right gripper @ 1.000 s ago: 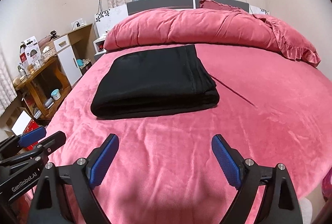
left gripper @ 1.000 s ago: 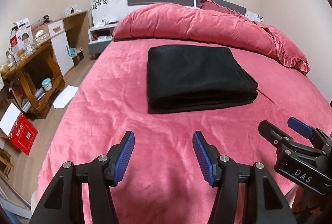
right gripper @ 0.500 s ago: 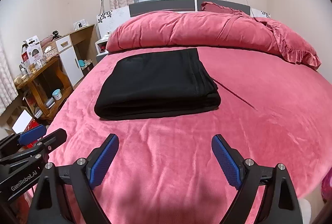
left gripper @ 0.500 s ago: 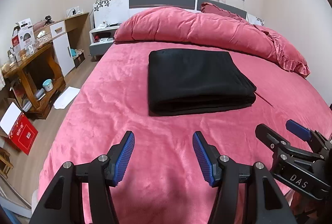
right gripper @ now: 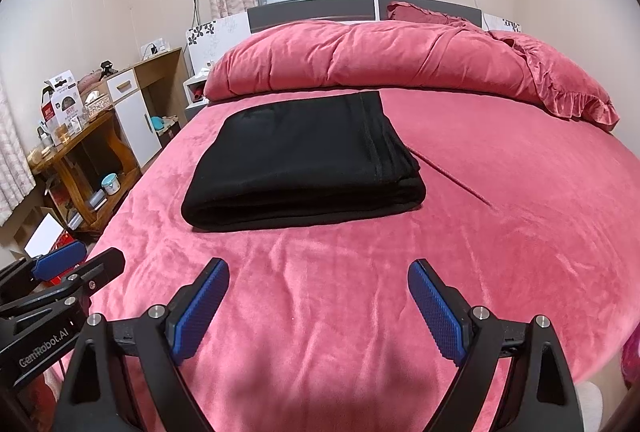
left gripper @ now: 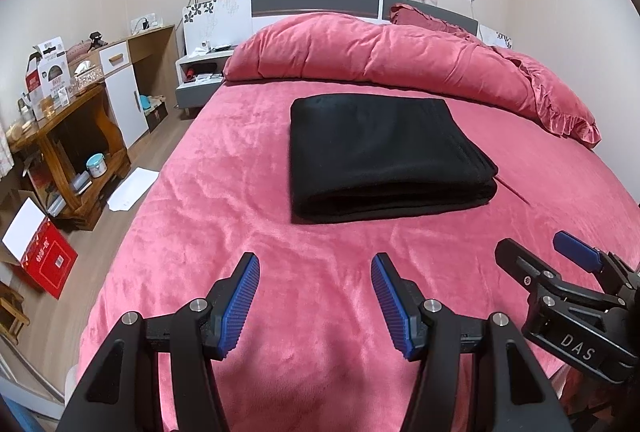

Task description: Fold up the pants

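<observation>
The black pants (left gripper: 384, 155) lie folded into a thick rectangle on the pink bed (left gripper: 224, 159); they also show in the right wrist view (right gripper: 304, 159). My left gripper (left gripper: 315, 264) is open and empty, held above the bed's near part, well short of the pants. My right gripper (right gripper: 318, 270) is open and empty too, also short of the pants. The right gripper shows at the right edge of the left wrist view (left gripper: 560, 272), and the left gripper at the left edge of the right wrist view (right gripper: 64, 272).
A rolled pink duvet (left gripper: 380, 59) and a pillow (left gripper: 424, 19) lie at the head of the bed. A wooden desk (left gripper: 68, 143), white cabinet (left gripper: 124, 99), nightstand (left gripper: 200, 75), red box (left gripper: 44, 264) and paper (left gripper: 132, 187) stand on the left floor side.
Both grippers have pulled back and risen a little from the pants, so the bed and pants look farther away. The pants have not moved. Both grippers stay open.
</observation>
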Demonstrator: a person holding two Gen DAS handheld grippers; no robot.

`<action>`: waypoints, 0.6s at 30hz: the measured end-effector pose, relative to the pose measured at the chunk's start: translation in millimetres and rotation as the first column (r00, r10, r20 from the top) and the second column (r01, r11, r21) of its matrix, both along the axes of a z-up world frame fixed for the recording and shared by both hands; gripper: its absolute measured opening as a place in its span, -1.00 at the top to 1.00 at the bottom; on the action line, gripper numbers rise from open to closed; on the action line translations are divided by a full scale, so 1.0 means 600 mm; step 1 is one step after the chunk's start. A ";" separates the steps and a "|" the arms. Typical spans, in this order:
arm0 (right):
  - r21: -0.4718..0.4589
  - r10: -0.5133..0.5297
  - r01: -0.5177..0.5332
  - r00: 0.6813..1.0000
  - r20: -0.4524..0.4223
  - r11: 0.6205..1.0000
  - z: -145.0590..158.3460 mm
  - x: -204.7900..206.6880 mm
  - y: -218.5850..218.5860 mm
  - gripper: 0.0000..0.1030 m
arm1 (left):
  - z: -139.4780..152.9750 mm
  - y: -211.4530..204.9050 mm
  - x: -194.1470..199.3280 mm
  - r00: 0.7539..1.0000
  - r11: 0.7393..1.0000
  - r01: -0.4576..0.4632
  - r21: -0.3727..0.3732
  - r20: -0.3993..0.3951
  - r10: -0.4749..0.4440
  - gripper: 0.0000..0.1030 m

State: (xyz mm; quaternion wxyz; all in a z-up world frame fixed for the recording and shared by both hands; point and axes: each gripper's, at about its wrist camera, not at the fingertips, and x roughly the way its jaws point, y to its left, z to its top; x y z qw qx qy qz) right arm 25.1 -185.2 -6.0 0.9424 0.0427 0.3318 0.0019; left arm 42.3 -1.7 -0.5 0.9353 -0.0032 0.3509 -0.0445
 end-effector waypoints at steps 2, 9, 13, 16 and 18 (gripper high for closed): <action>-0.001 0.000 0.000 1.000 -0.002 1.000 0.000 0.001 0.000 -0.77 | -0.001 0.002 0.000 1.000 1.000 -0.005 -0.003 -0.002 0.005 -0.15; 0.006 0.002 -0.002 1.000 -0.011 1.000 -0.004 0.001 0.000 -0.77 | -0.002 0.004 0.000 1.000 1.000 -0.019 0.007 0.002 0.019 -0.15; 0.009 0.004 -0.004 1.000 -0.014 1.000 -0.006 0.002 -0.001 -0.77 | -0.004 0.004 0.001 1.000 1.000 -0.017 0.010 -0.002 0.017 -0.15; 0.012 0.006 -0.006 1.000 -0.015 1.000 -0.006 0.002 -0.001 -0.77 | -0.003 0.005 0.002 1.000 1.000 -0.021 0.013 0.000 0.021 -0.15; 0.012 0.006 -0.006 1.000 -0.017 1.000 -0.008 0.002 0.000 -0.77 | -0.003 0.005 0.002 1.000 1.000 -0.021 0.012 0.000 0.021 -0.15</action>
